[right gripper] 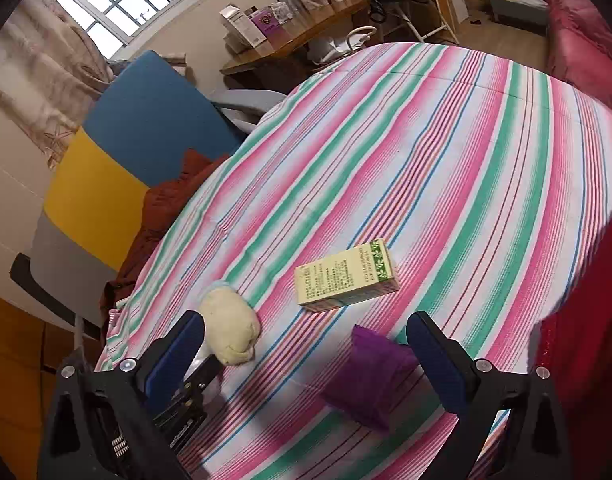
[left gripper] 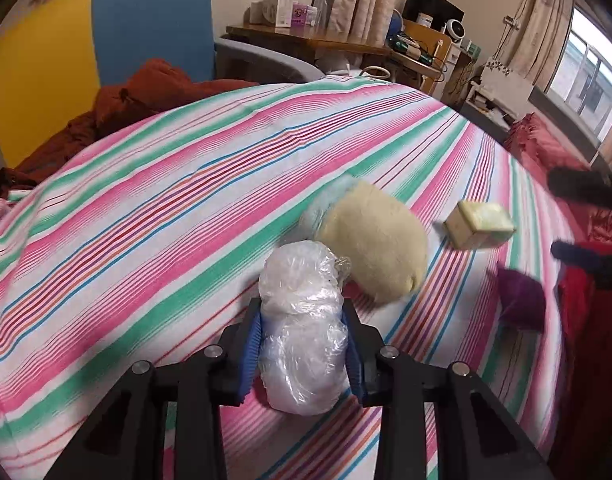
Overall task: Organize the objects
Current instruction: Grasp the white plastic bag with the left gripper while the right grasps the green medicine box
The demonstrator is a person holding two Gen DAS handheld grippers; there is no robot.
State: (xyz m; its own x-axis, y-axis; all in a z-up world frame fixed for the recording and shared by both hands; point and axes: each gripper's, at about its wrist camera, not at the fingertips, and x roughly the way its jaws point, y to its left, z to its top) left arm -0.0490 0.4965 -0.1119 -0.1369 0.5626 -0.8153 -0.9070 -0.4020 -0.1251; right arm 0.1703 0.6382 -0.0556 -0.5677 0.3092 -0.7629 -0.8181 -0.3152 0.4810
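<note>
My left gripper (left gripper: 302, 316) is shut on a clear plastic-wrapped bundle (left gripper: 302, 332), held just over the striped bedsheet (left gripper: 166, 200). Beyond it lie a pale yellow plush toy (left gripper: 371, 240), a small cream box (left gripper: 479, 224) and a purple pouch (left gripper: 519, 300). My right gripper (right gripper: 306, 344) is open above the sheet (right gripper: 425, 140); the purple pouch (right gripper: 369, 380) lies between its fingers, nearer the right one. The plush (right gripper: 230, 332) is beside its left finger and the cream and green box (right gripper: 345, 276) lies ahead. The right gripper's fingers (left gripper: 577, 188) show at the left view's right edge.
A blue and yellow headboard (left gripper: 106, 52) and a rust-brown blanket (left gripper: 118, 108) lie at the bed's far left. A wooden desk with boxes (left gripper: 290, 28) stands behind. Red bedding (left gripper: 545, 144) lies at the right edge, and red cloth (right gripper: 577, 320) is close by my right gripper.
</note>
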